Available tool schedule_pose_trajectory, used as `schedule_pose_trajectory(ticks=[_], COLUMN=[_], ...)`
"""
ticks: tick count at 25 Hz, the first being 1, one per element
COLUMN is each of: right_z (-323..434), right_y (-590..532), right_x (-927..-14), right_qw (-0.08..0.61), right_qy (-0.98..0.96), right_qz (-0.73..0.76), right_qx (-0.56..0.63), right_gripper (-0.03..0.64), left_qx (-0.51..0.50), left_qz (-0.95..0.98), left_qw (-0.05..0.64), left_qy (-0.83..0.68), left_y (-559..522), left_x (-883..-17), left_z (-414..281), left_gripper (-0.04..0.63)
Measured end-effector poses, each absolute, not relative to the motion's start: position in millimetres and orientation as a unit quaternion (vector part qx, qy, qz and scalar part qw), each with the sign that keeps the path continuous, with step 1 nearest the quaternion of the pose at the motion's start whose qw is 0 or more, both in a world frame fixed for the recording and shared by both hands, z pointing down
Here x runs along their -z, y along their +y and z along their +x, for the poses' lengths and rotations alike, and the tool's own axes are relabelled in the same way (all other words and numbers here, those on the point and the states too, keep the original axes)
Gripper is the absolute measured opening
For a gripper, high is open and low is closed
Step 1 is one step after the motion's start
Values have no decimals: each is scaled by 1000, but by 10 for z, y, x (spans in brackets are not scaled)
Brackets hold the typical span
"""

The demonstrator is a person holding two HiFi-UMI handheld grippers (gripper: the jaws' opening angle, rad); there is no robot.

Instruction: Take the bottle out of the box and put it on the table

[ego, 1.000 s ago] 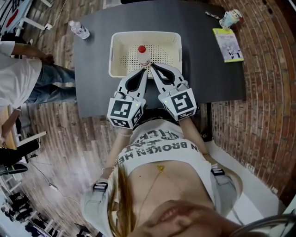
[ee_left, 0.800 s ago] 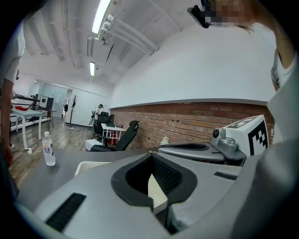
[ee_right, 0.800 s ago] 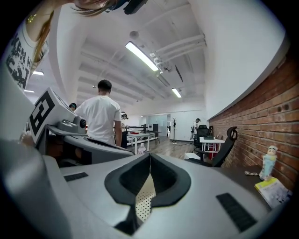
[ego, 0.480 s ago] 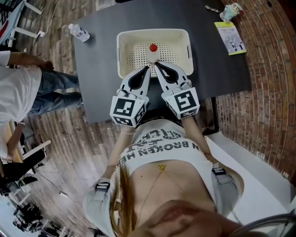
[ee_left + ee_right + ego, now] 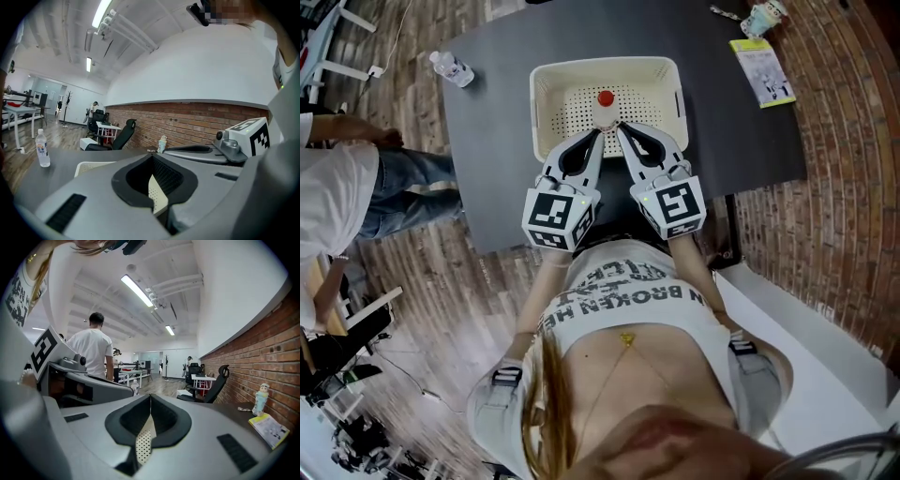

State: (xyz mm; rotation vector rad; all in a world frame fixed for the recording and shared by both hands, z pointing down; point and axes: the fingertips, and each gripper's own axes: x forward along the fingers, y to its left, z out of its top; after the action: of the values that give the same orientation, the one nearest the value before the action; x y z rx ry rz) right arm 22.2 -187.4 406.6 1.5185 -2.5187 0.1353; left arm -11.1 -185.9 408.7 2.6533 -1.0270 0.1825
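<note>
The clear plastic bottle with a red cap [image 5: 605, 106] stands upright inside the cream perforated plastic box [image 5: 540, 112], close to the middle of the box's near wall. The box sits at the centre of the dark grey counter [image 5: 487, 159].

The left hand-held gripper [image 5: 599, 137] reaches over the near rim of the box. Its jaws are pressed together at the tips with nothing between them, and only the perforated box shows through the gap behind the tips. The right hand-held gripper [image 5: 621, 129] lies just beside it, its jaws likewise pressed together and empty. Both tips end just in front of the bottle; whether either touches it cannot be told.

A small clear water bottle with a label [image 5: 450, 67] stands at the counter's far left corner. A yellow-green booklet [image 5: 761, 67] lies near the far right corner, with a small pale cup-like figure [image 5: 766, 15] beyond it.

A bystander in a white shirt and jeans [image 5: 342, 183] stands on the wooden plank floor [image 5: 431, 300] to the left. A red brick wall [image 5: 844, 187] runs along the right.
</note>
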Motion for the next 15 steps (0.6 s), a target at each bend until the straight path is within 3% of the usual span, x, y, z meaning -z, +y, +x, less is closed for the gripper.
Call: schedule_pose_trajectory(ticks=[15], right_z=[185], right_y=[-2044], right_x=[-3987], right_qw=[112], right_qy=[-870], right_qz=[477], right_qx=[-53], right_gripper=[9], left_qx=[-81], left_qz=[898], left_qw=[166], left_qy=[-400], left_y=[-2075], left_x=[-4235], left_z=[-243], left_gripper=[3])
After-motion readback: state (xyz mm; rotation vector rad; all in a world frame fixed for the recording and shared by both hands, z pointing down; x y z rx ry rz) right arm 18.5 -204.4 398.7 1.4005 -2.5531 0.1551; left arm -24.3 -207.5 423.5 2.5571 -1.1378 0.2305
